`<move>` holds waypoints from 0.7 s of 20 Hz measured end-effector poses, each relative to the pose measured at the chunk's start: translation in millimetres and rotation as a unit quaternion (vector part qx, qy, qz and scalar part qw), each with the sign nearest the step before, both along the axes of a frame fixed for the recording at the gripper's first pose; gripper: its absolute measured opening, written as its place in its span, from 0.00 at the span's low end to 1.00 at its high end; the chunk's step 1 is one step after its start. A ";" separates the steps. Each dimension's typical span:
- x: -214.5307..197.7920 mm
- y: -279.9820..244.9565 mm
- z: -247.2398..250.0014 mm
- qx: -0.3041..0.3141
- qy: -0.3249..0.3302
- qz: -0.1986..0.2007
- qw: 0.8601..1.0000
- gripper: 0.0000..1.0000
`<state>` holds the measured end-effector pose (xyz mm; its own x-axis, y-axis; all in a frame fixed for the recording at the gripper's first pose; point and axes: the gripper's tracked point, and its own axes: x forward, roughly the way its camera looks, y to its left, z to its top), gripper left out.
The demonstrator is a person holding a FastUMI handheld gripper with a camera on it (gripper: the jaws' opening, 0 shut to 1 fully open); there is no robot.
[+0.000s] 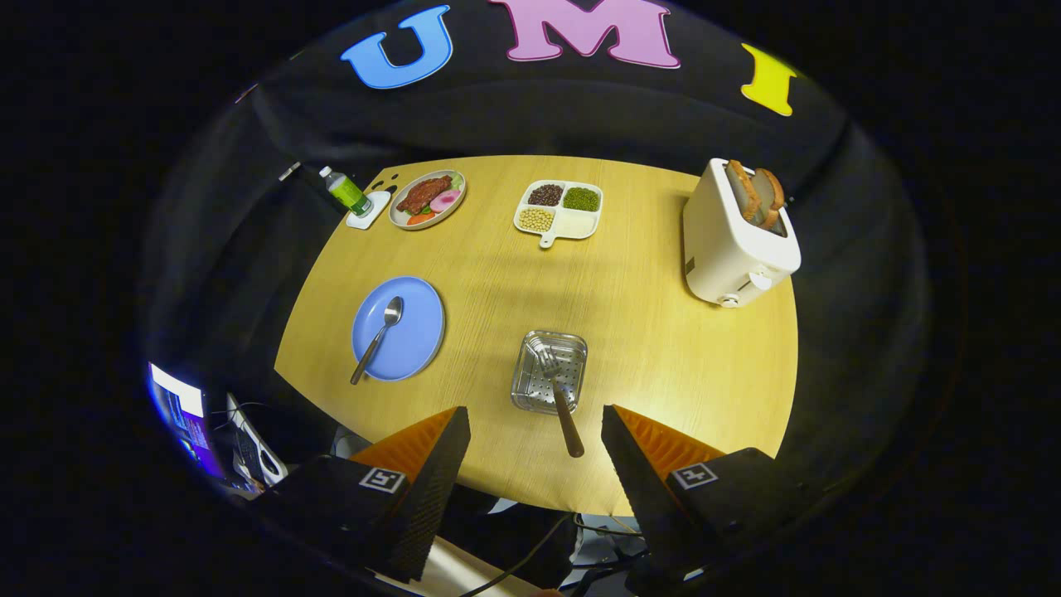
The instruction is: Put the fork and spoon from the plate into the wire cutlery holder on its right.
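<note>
The gripper hangs wide open and holds nothing. The fork already stands in the wire cutlery holder, just ahead of the fingers. The spoon lies on the blue plate, far left. I think one should approach its handle low and close squarely.

Mounted on the gripper, looking forward along its two fingers, spread wide apart in the foreground. Held high above the near edge of the table, tilted steeply down and toward the far wall. Fisheye coverage, taking in the whole tabletop: holder just ahead between the fingers, plate ahead to their left, toaster well beyond to their right. Moderate stand-off, nothing close to the lens.
</note>
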<state>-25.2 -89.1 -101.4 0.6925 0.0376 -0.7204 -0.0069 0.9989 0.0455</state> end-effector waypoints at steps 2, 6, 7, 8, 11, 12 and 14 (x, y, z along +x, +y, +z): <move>-16.0 9.4 -5.7 0.020 -0.007 -0.014 1.000 1.00; -28.1 34.1 -13.2 0.070 -0.017 -0.026 0.997 1.00; -28.4 37.7 -16.6 0.077 -0.017 -0.030 0.996 1.00; -26.0 43.3 -17.5 0.083 -0.020 -0.033 0.996 1.00; -20.6 66.0 -19.6 0.092 -0.023 -0.025 0.995 1.00; -16.8 73.7 -19.8 0.090 -0.023 -0.018 0.996 1.00; -7.4 92.1 -19.1 0.085 -0.021 -0.002 0.996 0.99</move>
<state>-32.6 3.1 -120.5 0.7218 0.1534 -0.6749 -0.0087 0.9771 0.2128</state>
